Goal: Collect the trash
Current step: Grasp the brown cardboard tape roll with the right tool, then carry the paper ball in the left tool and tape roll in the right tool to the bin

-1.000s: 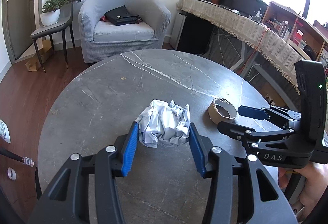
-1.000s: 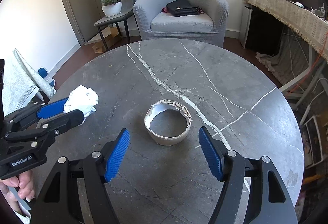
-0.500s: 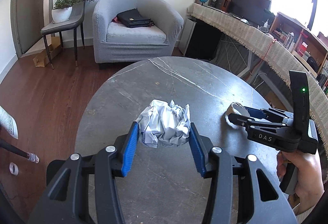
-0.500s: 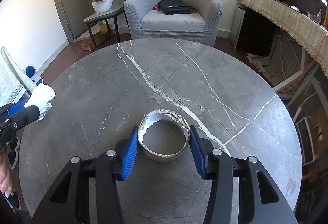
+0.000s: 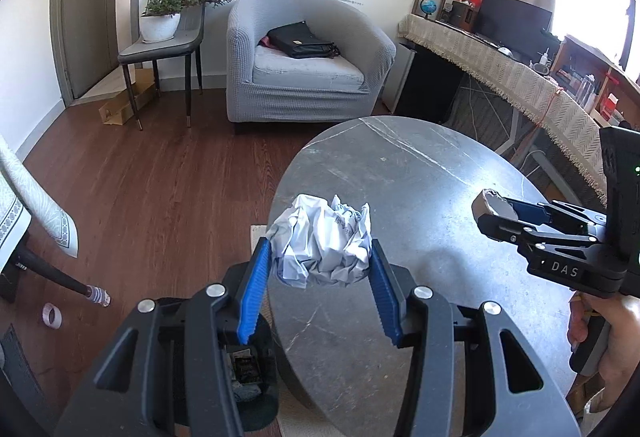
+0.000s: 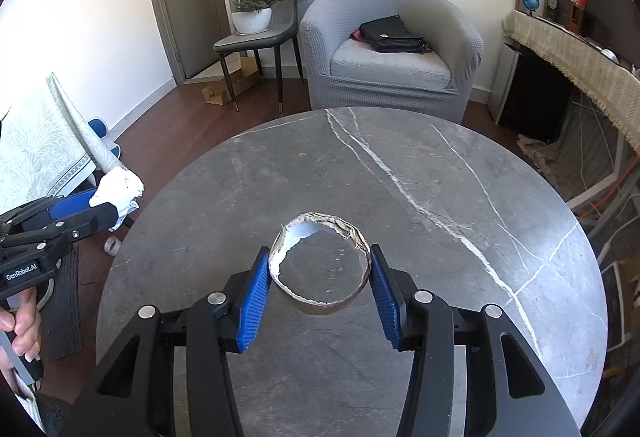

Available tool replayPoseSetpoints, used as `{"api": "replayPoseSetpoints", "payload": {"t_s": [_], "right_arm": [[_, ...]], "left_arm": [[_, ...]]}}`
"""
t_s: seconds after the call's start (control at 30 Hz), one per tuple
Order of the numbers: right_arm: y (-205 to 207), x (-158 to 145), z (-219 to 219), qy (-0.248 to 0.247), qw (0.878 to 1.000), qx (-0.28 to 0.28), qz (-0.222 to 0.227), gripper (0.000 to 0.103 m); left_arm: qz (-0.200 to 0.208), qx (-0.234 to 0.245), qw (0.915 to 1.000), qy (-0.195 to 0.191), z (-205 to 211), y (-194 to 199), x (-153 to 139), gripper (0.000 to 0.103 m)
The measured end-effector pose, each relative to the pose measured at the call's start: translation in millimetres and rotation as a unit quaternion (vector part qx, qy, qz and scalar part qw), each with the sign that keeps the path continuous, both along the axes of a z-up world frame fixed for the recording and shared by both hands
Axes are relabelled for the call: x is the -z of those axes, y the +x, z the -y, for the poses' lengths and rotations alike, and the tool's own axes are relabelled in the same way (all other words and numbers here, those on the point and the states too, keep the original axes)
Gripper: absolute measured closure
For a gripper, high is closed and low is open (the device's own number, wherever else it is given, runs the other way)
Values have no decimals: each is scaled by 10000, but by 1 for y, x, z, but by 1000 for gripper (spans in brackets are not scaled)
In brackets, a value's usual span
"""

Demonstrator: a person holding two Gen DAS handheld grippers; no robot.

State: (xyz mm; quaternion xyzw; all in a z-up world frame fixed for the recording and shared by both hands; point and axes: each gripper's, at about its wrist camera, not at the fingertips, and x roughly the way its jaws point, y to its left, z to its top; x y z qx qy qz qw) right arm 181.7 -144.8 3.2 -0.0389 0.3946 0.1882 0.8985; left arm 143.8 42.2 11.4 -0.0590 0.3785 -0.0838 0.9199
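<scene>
- Paper, crumpled into a white ball (image 5: 324, 241), sits pinched between the two blue pads of the left claw (image 5: 318, 269) in the left wrist view.
- The ball is held in the air over the left edge of the round grey marble surface (image 5: 420, 197), partly above the wooden floor (image 5: 160, 197).
- Below the left claw, beside the surface's edge, a dark bin (image 5: 248, 369) stands on the floor with some contents inside.
- At the right of this view the right claw (image 5: 494, 211) reaches in from the side, held in a person's hand (image 5: 608, 337); it grips a torn cardboard ring (image 5: 494, 201), seen edge-on.
- Behind the surface stands a grey armchair (image 5: 304, 61) with a black bag (image 5: 300, 41) on its seat, and a chair carrying a potted plant (image 5: 164, 17).

- In the right wrist view, the right claw (image 6: 318, 285) presses its blue pads against both sides of the cardboard ring (image 6: 320, 261), pinching it.
- The ring has a ragged, torn upper rim and appears above the near half of the marble surface (image 6: 440, 197); whether it touches the surface I cannot tell.
- At the left edge the left claw (image 6: 86, 209) holds the paper ball (image 6: 118, 189) out beyond the surface's rim, above the floor.
- The armchair (image 6: 392, 53) and bag (image 6: 392, 35) sit behind.
</scene>
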Motion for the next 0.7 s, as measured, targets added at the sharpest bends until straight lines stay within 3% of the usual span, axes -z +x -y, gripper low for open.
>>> {"api": "replayPoseSetpoints", "payload": {"t_s": [0.7], "right_arm": [[-53,-14,-97,128,9951,-968,181,54]], "left_arm": [[-288,-461,9984,178,-76,-53,21,52]]}}
